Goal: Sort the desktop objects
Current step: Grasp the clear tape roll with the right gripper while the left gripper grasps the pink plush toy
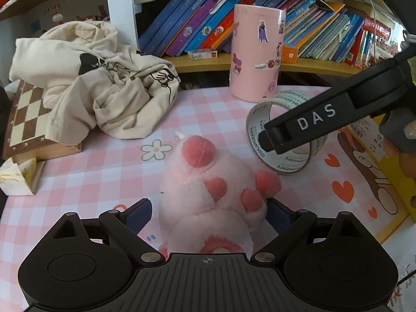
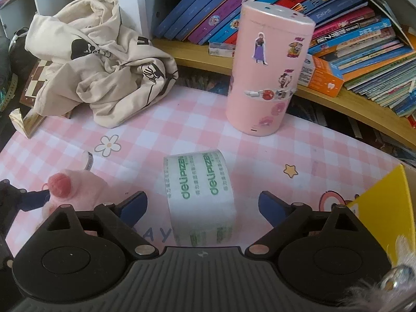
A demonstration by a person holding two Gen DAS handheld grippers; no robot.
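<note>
A pink plush toy [image 1: 208,195] with darker pink paw pads lies on the pink checked desk mat [image 1: 104,161]. My left gripper [image 1: 208,214] is open around it, one blue finger on each side; contact is unclear. A roll of clear tape [image 2: 200,197] with green print stands on edge between the open fingers of my right gripper [image 2: 202,205], not touching them. In the left wrist view the tape roll [image 1: 283,130] stands right of the plush, with a finger of my right gripper [image 1: 299,124] across it. The plush [image 2: 72,192] shows at the left of the right wrist view.
A pink cylinder with stickers [image 2: 267,70] stands behind the tape. A crumpled cream garment [image 1: 96,78] lies on a chessboard box [image 1: 23,119] at the left. Shelves of books [image 1: 260,13] run along the back. A yellow box [image 2: 384,208] is at the right. A small tape roll [image 2: 87,160] lies near the plush.
</note>
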